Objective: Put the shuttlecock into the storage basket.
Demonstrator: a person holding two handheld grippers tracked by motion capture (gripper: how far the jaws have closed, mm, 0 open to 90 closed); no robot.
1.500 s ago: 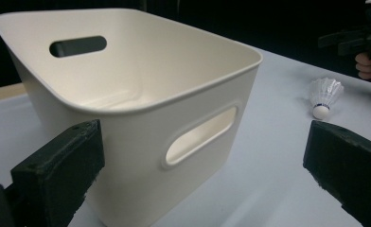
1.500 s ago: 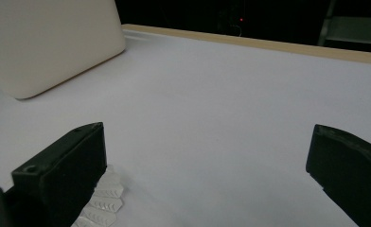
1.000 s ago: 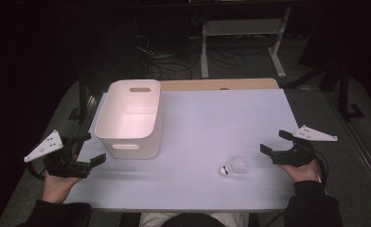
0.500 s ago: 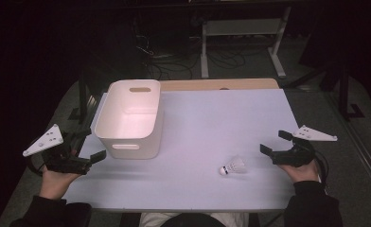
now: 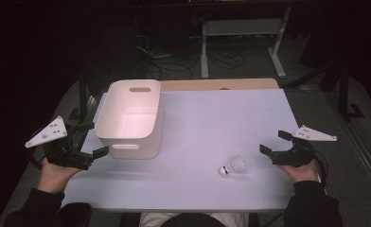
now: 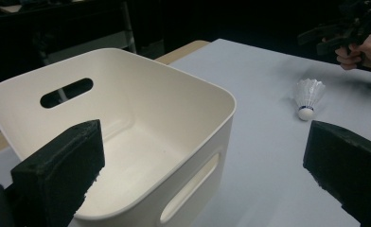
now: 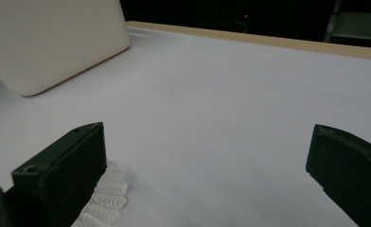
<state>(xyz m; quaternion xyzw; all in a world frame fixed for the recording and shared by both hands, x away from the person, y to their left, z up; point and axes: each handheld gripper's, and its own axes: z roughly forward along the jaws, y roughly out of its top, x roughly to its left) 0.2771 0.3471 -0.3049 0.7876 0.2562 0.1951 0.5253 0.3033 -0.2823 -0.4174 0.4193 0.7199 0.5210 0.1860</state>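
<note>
Two tongs are in view, one at each side of the tabletop [image 5: 212,123], and both stand released with nothing between the jaws. Left tongs [image 5: 90,141] are held at the near left edge, just beside the near wall of the white bin [image 5: 129,120]; in the left gripper view the bin [image 6: 127,142] sits directly ahead, upright, its inside bare. Right tongs [image 5: 273,144] are held at the near right edge, jaws wide apart and pointing toward the middle. A white shuttlecock [image 5: 234,167] lies on its side on the tabletop, near the right tongs but apart from them, well apart from the bin. In the right gripper view its feathers [image 7: 105,201] show beside the left-hand jaw.
</note>
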